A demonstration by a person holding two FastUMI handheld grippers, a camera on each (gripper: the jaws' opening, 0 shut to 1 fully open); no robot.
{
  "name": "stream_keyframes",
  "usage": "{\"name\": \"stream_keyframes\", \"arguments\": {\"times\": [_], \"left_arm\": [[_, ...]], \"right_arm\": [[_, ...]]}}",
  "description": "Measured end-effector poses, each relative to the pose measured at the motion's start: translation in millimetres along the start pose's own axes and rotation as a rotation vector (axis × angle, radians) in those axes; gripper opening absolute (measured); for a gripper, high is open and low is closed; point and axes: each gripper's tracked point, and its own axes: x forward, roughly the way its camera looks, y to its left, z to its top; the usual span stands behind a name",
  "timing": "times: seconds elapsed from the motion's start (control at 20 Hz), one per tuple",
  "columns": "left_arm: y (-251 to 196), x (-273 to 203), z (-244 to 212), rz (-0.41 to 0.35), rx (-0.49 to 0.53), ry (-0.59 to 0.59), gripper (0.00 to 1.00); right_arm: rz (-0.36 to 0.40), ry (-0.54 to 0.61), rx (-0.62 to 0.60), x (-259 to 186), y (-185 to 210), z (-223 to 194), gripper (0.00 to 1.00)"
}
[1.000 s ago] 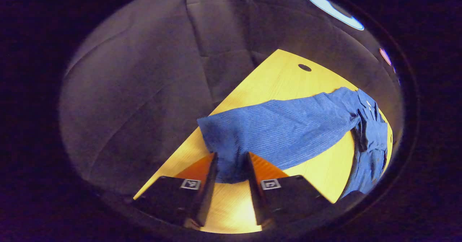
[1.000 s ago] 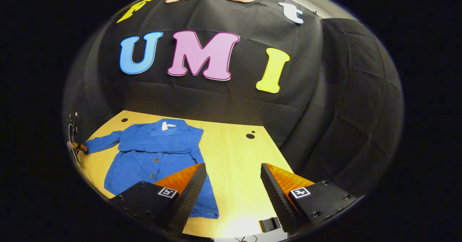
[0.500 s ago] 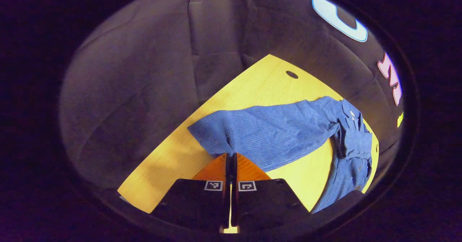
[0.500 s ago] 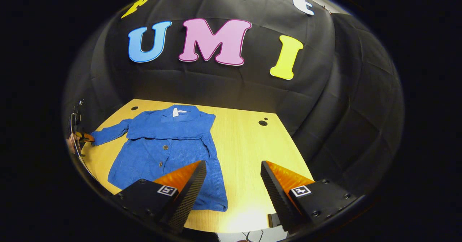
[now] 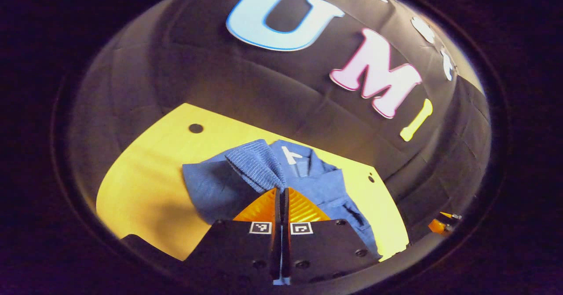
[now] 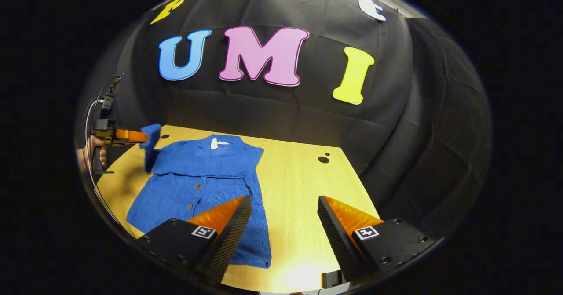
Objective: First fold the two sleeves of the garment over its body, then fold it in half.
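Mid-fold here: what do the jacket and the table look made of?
Jacket: soft blue fabric, matte, with fine ribs like corduroy or a knit. The sleeve held by the left gripper drapes limply and shows the ribbing plainly. Buttons down the front look like plastic, but are too small to be sure.
Table: light wood or wood-look laminate, smooth, with faint straight grain and a slight sheen near the front edge.

Yellow wooden table (image 6: 299, 189), black cloth wall (image 6: 431, 123)

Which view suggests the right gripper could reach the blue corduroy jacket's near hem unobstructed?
The right gripper view: probably yes. The right gripper hovers open above bare wooden table, with the blue corduroy jacket just beside one of its fingers.
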Motion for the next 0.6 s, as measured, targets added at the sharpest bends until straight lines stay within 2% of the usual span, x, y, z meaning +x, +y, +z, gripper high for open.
{"name": "stream_keyframes", "arguments": {"times": [0.1,0.2,0.3,0.4,0.45,0.6], "left_arm": [[-54.8,35.0,1.3,-0.082,0.077,0.028,0.0],[-101.5,61.7,1.0,-0.159,0.113,0.043,0.0],[-137.8,92.7,4.6,-0.164,0.127,0.037,0.0],[-162.4,121.3,2.6,-0.14,0.123,0.041,0.04],[-174.8,135.5,0.1,-0.139,0.105,0.055,0.27],[-191.2,145.8,1.8,-0.125,0.077,0.053,0.83]], "right_arm": [[-0.016,-0.011,0.006,1.8,-11.8,-0.8,0.97],[-0.041,-0.014,-0.036,5.6,-26.5,-6.5,0.97],[-0.05,-0.013,-0.049,6.7,-40.8,-10.0,1.0],[-0.057,0.0,-0.026,7.4,-53.0,-17.8,0.97],[-0.056,0.01,-0.007,8.9,-56.9,-21.9,0.98],[-0.058,0.03,0.011,15.5,-63.0,-28.2,0.98]]}}
